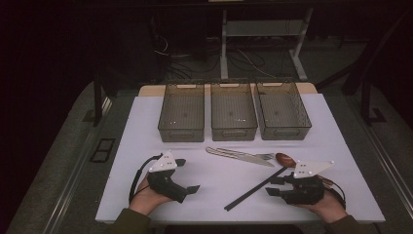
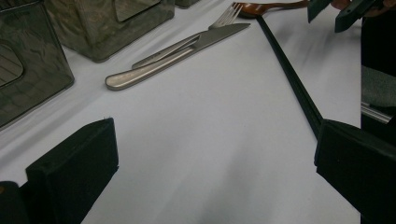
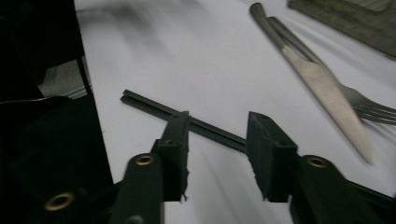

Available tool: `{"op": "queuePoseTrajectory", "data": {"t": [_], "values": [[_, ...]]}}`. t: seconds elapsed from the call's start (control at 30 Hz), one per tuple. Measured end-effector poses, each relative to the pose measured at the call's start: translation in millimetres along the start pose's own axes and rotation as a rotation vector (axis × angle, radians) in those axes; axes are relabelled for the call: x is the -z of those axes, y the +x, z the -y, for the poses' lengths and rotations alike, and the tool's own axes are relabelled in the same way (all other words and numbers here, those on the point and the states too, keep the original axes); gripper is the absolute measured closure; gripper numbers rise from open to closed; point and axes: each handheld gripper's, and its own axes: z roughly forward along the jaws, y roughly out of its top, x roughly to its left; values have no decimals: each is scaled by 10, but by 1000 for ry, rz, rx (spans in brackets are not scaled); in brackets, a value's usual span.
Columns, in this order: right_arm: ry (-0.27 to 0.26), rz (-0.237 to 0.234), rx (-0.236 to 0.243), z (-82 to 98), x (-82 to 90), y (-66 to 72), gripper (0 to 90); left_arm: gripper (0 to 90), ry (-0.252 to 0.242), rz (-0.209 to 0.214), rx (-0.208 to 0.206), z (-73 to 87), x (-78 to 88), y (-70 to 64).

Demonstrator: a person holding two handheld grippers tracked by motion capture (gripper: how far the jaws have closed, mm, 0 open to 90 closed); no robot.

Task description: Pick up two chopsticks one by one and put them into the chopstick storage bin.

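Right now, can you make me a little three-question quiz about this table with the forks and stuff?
1. How many clear plastic bins stand in a row on the white table?
2. True or false: the silver metal knife lies inside a bin.
3. Which thing do the right gripper's jaws straddle: A the brown wooden spoon, B the black chopsticks, C the silver fork?

Key: 1. Three. 2. False, it lies on the table. 3. B; jaws open, not yet pressing.

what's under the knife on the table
A fork lies under the knife, its tines poking out past the blade and part of its handle showing beside the knife's. The middle of the fork is covered by the knife.
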Motion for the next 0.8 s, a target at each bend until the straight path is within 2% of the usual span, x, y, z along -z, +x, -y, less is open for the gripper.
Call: {"op": "queuePoseTrajectory", "data": {"t": [0.27, 0.4, 0.63, 0.8], "values": [[44, -64, 34, -47, -199, 92, 815, 0, 0, 4, 2, -5, -5, -11], [76, -101, 53, -78, -335, 151, 886, 0, -1, 4, 4, -4, -5, -17], [130, -146, 85, -126, -574, 240, 900, 0, -3, 6, 5, -2, -3, -16], [151, -157, 100, -150, -694, 286, 900, 0, -6, 10, 7, 0, -10, -16]]}}
